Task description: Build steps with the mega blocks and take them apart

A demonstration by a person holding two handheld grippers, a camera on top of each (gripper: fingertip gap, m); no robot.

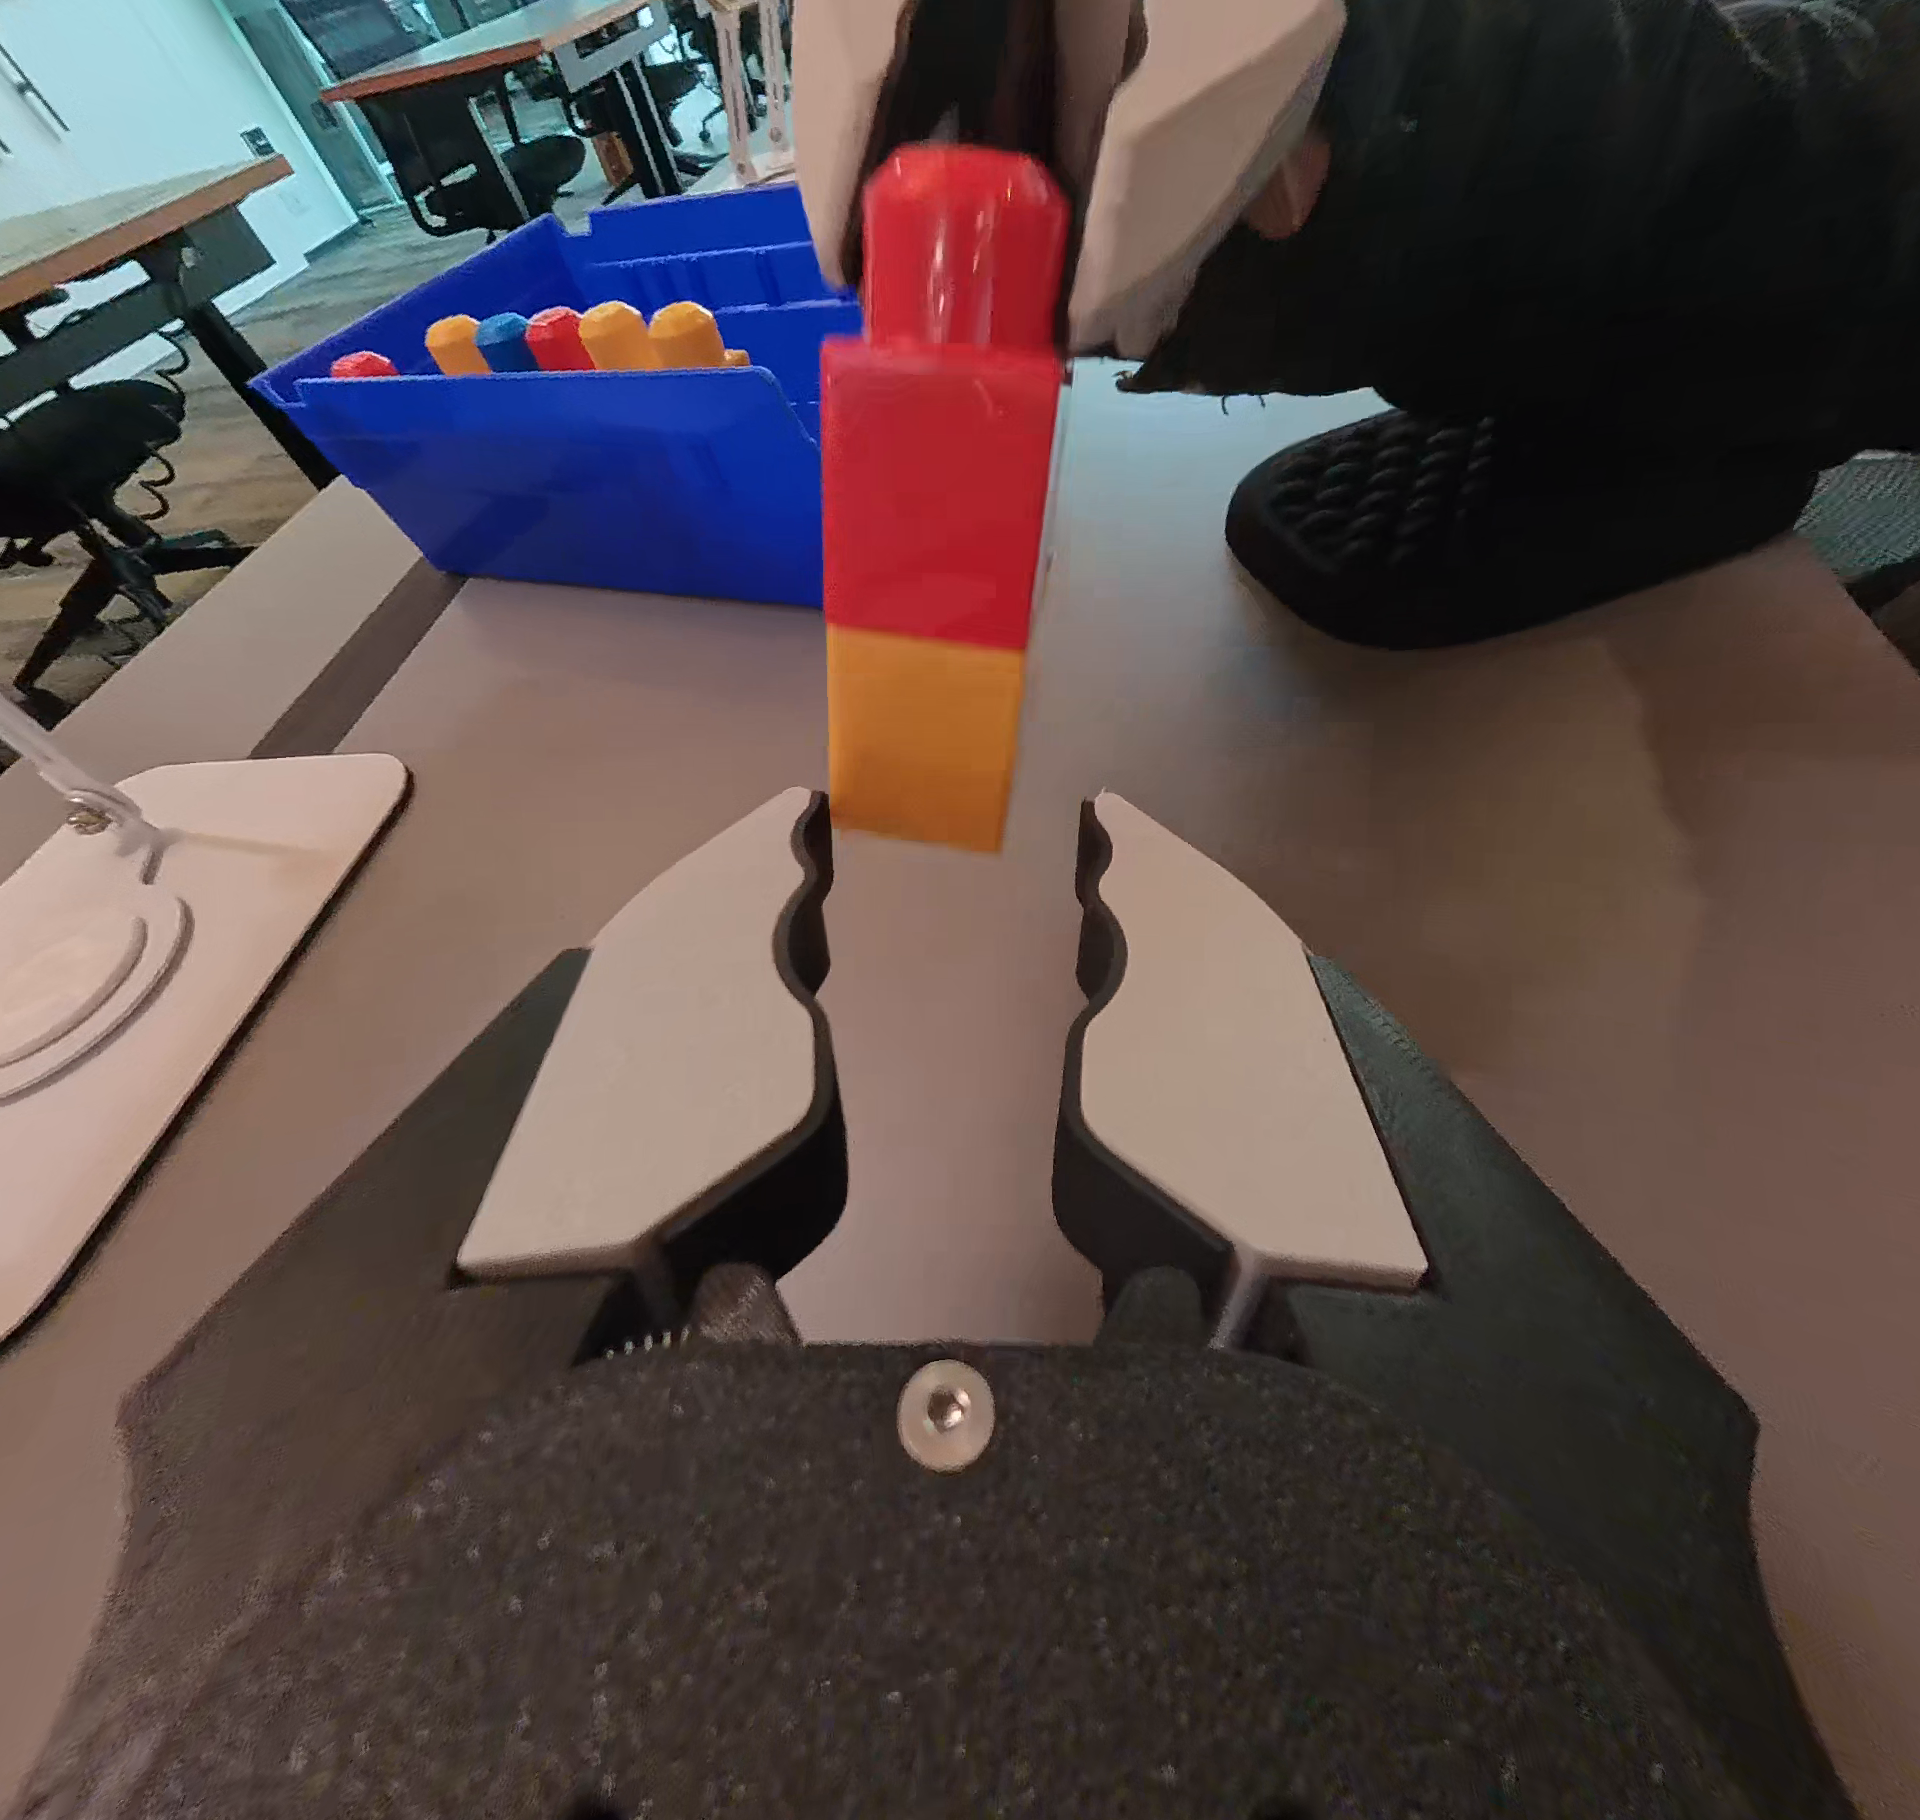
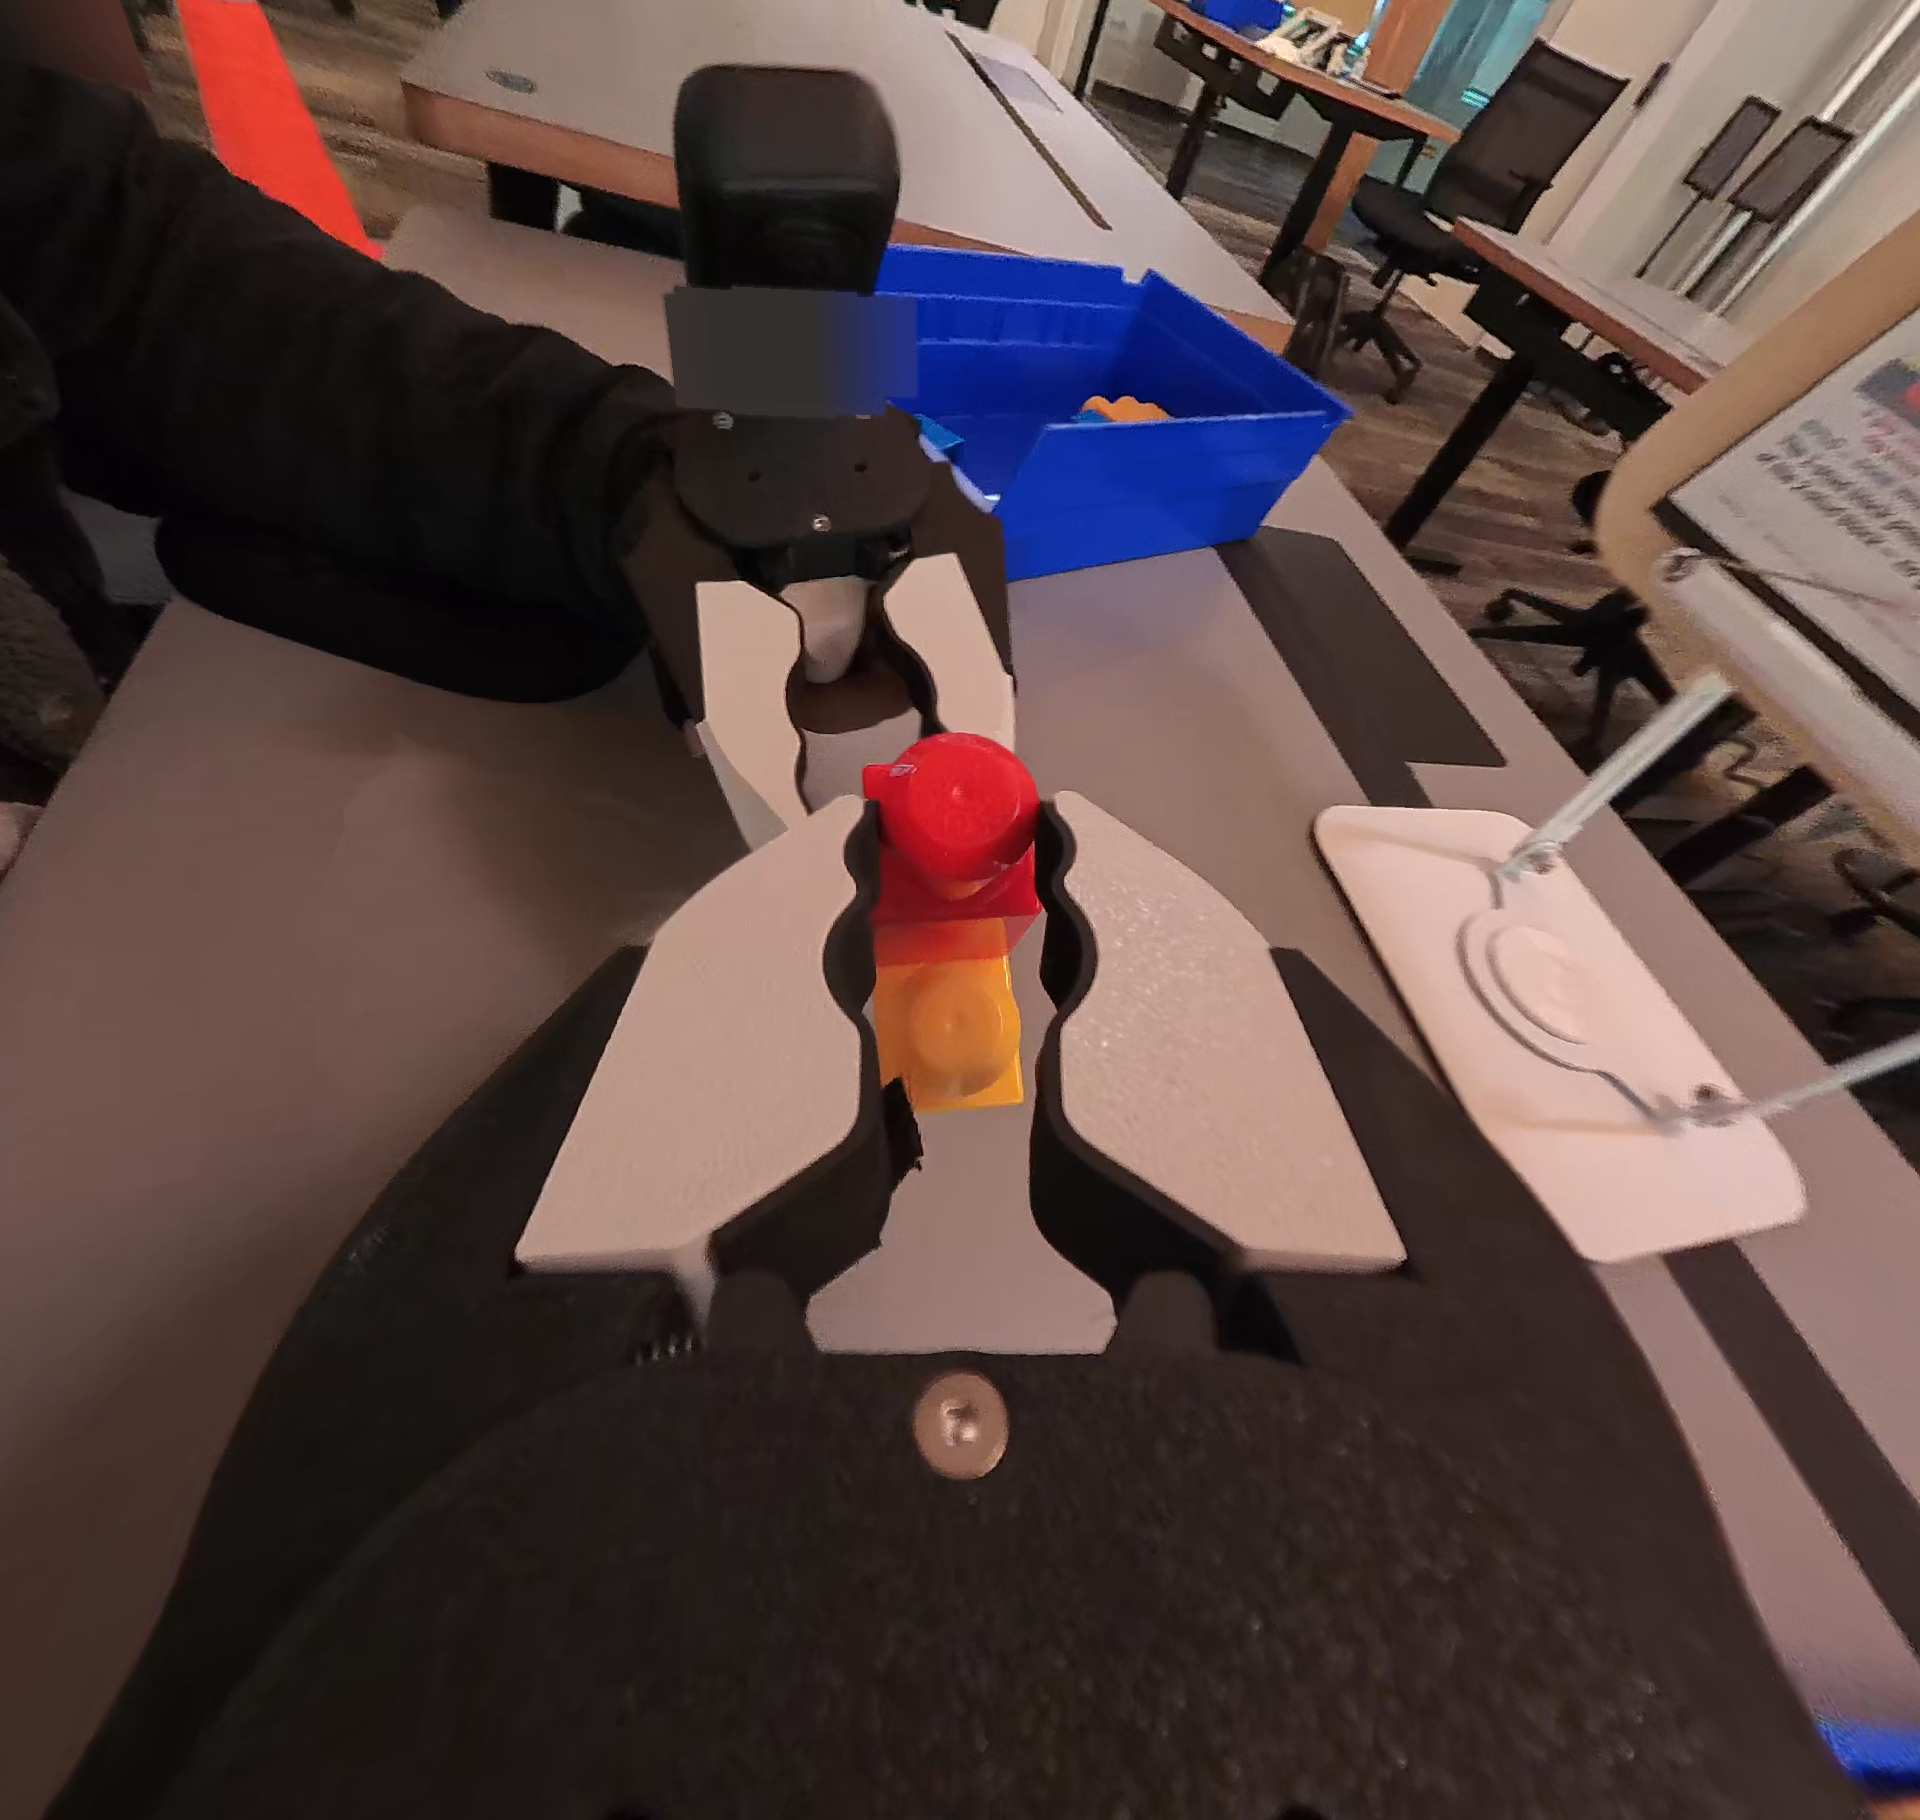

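Observation:
A red block (image 1: 935, 492) sits stacked on an orange block (image 1: 920, 736), set off to one end so that one orange stud (image 2: 951, 1027) shows like a step. My right gripper (image 2: 954, 814) comes from above and is shut on the red block (image 2: 956, 835) at its top; it also shows in the left wrist view (image 1: 966, 284). My left gripper (image 1: 956, 820) is open and empty, low over the table, its tips just short of the orange block's base. It faces the right wrist view (image 2: 842, 742). I cannot tell whether the stack rests on the table.
A blue bin (image 1: 540, 482) with several loose blocks stands behind the stack, also in the right wrist view (image 2: 1143, 482). A white plate with a wire stand (image 1: 187, 939) (image 2: 1558, 1022) lies to one side. A black sleeve (image 1: 1558, 368) rests on the grey table (image 1: 1351, 835).

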